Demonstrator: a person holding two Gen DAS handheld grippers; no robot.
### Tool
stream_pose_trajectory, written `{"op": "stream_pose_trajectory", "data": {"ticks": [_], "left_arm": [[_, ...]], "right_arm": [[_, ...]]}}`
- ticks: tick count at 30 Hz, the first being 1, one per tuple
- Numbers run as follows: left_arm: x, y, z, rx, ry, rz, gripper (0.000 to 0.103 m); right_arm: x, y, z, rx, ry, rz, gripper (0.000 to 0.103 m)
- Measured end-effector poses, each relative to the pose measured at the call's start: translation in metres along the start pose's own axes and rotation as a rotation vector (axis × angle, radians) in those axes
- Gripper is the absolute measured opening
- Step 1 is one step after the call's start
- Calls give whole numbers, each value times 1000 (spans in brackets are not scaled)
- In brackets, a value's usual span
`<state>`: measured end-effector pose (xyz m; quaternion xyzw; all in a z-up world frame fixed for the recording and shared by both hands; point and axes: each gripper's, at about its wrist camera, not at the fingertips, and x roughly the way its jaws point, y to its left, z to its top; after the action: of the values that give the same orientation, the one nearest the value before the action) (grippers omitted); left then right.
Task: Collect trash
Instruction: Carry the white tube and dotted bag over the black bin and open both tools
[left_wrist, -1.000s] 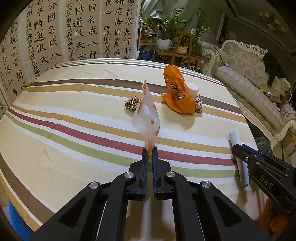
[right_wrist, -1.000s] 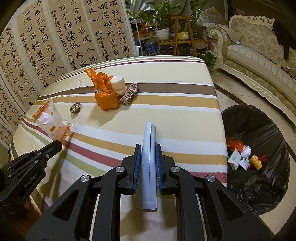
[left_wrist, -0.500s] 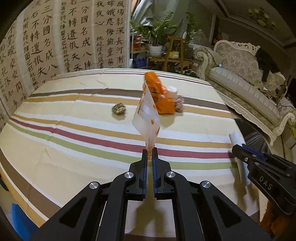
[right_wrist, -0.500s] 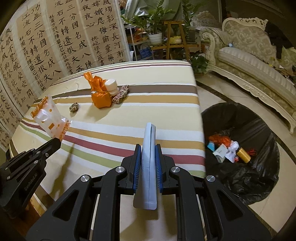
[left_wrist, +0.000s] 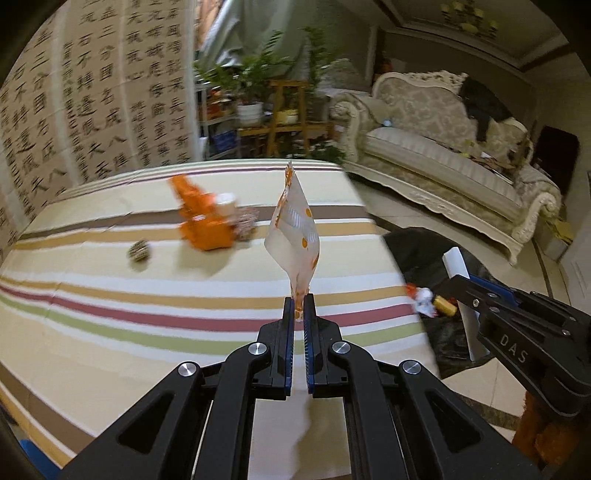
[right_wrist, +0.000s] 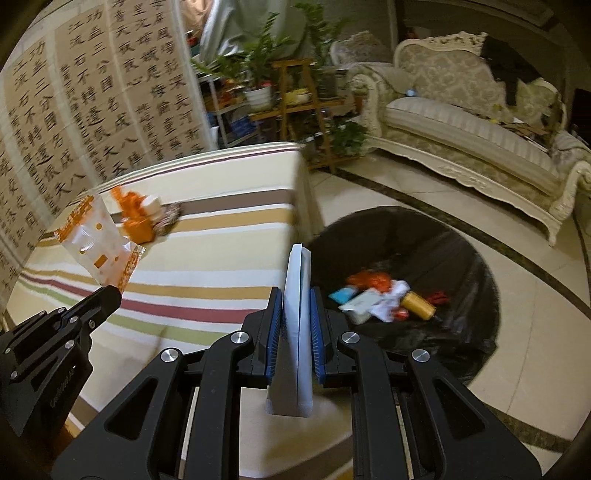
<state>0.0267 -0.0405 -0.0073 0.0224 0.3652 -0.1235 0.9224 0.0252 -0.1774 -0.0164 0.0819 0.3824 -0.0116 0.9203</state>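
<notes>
Both views have swung from the worktop (left_wrist: 110, 295) toward the trash bag (right_wrist: 443, 236). Left wrist: the left hand-held gripper (left_wrist: 299, 299) pinches an upright wrapper (left_wrist: 293, 236), bag to its right. Right wrist: the right hand-held gripper (right_wrist: 297, 295) clamps a white packet (right_wrist: 297, 295), nearer, bag just ahead-right.

Tablecloth (left_wrist: 110, 306) cream with brown, tan, red, green stripes. Held wrapper (left_wrist: 295, 236) white-clear, orange dots. Flat packet (right_wrist: 297, 295) pale blue-white. Crumpled bag (left_wrist: 205, 225) on the cloth orange. Bin liner (right_wrist: 443, 251) black, at right. Gripper pads (right_wrist: 275, 332) blue, arms black. Sofa (right_wrist: 461, 122) cream.

Orange wrapper (left_wrist: 203, 221) — motion-blurred
</notes>
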Motion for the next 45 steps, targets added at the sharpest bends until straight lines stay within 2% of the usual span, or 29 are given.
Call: {"op": "stream_pose_trajectory", "data": {"ticks": [9, 24, 27, 28, 30, 32, 36, 38, 45], "left_arm": [[24, -52, 13, 83, 4, -63, 6], [74, -105, 33, 166, 45, -77, 6], [83, -112, 34, 192, 61, -74, 7], [85, -114, 34, 197, 67, -69, 11], [87, -115, 32, 195, 73, -67, 21], [88, -114, 30, 192, 74, -59, 39], [88, -110, 32, 175, 76, -56, 46], [87, -108, 33, 167, 72, -49, 56], [77, -96, 33, 142, 61, -25, 65]], "right_arm": [[1, -48, 7, 70, -18, -81, 15], [41, -100, 22, 141, 3, -134, 16], [47, -107, 25, 156, 4, -143, 18], [49, -110, 26, 163, 1, -150, 19], [50, -114, 27, 173, 1, -155, 28], [50, -117, 27, 181, -6, -166, 31], [49, -122, 26, 194, -12, -178, 38], [47, -124, 25, 202, -18, -184, 45], [38, -121, 25, 212, -37, -193, 58]]}}
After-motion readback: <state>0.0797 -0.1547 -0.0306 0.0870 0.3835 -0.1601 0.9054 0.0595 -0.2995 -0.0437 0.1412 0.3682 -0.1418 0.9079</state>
